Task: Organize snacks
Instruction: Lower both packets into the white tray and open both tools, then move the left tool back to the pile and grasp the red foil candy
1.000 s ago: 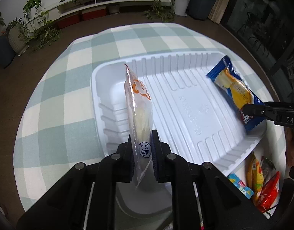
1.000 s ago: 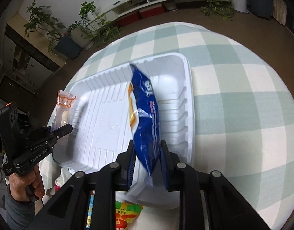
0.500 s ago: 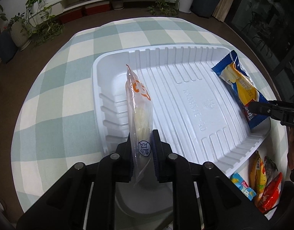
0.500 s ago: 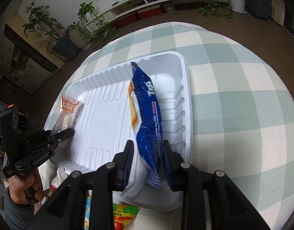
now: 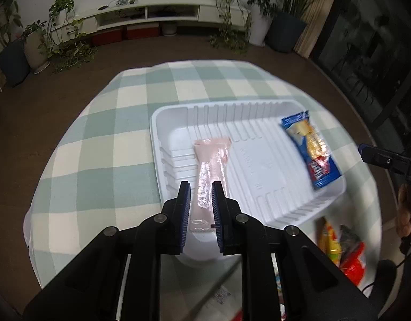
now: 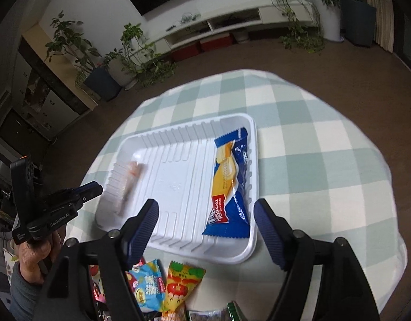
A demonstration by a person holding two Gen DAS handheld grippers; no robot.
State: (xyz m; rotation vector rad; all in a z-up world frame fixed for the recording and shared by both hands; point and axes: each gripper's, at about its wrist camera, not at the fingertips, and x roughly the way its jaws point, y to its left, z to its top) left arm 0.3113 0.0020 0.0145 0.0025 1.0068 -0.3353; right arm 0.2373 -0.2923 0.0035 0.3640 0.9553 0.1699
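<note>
Both placed: right tool (image 6: 205, 214) wide open, empty, roll cake pack (image 6: 229, 184) in tray (image 6: 255, 144). Left tool (image 5: 200, 200) slightly parted, clear wrapper snack (image 5: 209, 171) looks released. Next: grab from pile (image 6: 162, 281) bottom of frame.

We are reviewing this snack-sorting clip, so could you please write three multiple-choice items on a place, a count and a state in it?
1. Where does the blue roll cake packet lie?
A. on the tablecloth
B. along the right side of the white tray
C. between closed jaws

2. How many packets lie in the tray?
A. one
B. two
C. four

3. How is the right gripper?
A. open wide, holding nothing
B. clamped on a packet
C. out of view

Answers: B, it lies flat by the right wall; B, only it and the clear pink packet; A, its jaws stand far apart.
</note>
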